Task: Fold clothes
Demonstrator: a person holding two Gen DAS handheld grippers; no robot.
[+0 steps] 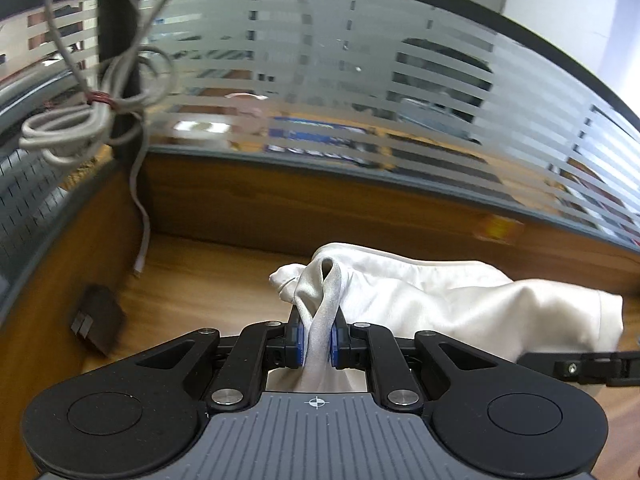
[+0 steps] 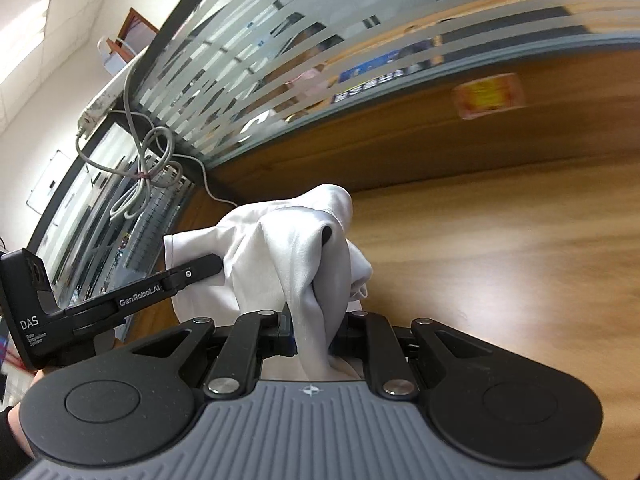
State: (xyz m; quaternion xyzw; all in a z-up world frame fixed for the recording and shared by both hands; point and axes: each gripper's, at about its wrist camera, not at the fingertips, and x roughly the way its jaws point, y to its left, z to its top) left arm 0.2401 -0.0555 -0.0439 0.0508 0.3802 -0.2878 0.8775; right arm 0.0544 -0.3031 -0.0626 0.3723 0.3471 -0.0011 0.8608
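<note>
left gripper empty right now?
No, the left gripper is shut on a bunched fold of the white garment, with cloth pinched between its blue pads.

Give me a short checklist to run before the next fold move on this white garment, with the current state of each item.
1. Left tool shut on the white garment: ok, cloth is pinched between its blue pads.
2. Right tool shut on the garment: ok, cloth is bunched between its fingers, though it hides the pads.
3. Garment stretched flat between the two tools: not ok, it hangs bunched and creased.
4. Bare wooden desk to lay it on: ok on the right wrist view's side.
5. Small dark box and dangling cable out of the way: cannot tell, both sit near the left corner.
6. Which garment edge is held: cannot tell.
</note>
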